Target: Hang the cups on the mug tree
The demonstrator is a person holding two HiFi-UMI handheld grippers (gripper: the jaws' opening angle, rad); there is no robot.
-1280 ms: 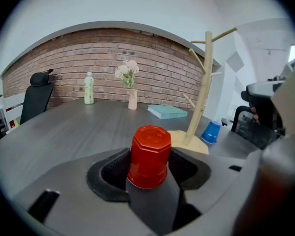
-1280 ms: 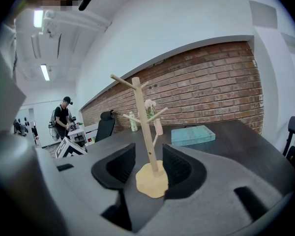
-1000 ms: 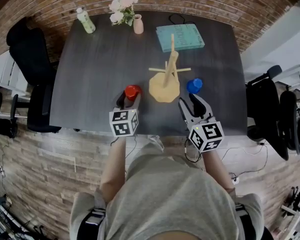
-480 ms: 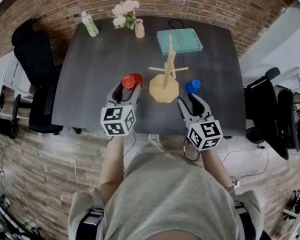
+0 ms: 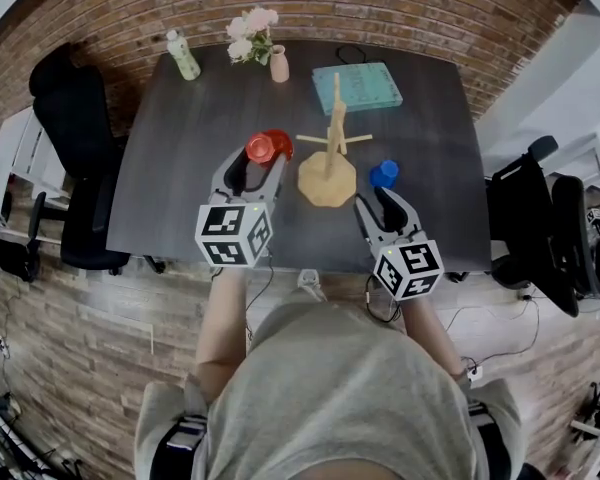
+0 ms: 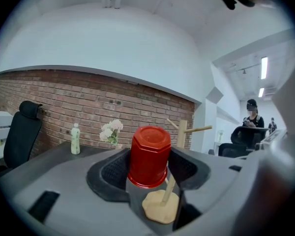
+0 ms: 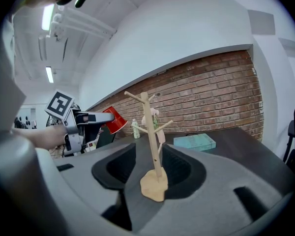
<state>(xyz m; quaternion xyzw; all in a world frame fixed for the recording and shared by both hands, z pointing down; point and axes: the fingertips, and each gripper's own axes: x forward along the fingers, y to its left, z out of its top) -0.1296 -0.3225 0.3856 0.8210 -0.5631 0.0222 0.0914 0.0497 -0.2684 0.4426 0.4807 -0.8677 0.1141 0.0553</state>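
My left gripper [image 5: 260, 160] is shut on a red cup [image 5: 264, 147] and holds it in the air, just left of the wooden mug tree [image 5: 332, 133]. In the left gripper view the red cup [image 6: 149, 156] fills the gap between the jaws, with the tree's base [image 6: 160, 206] behind it. A blue cup [image 5: 384, 173] stands on the dark table [image 5: 200, 118] right of the tree. My right gripper [image 5: 378, 208] hovers open and empty just in front of the blue cup. The right gripper view looks at the mug tree [image 7: 152, 132] and the tilted red cup [image 7: 113, 119].
At the table's far edge are a teal book [image 5: 357, 86], a pink vase with flowers [image 5: 277, 61] and a bottle [image 5: 184, 55]. Black office chairs stand to the left [image 5: 75, 118] and right [image 5: 540, 208]. A person [image 6: 250, 117] is in the room's background.
My left gripper has lifted the red cup off the table and carried it forward, up beside the mug tree. The right gripper has barely moved.
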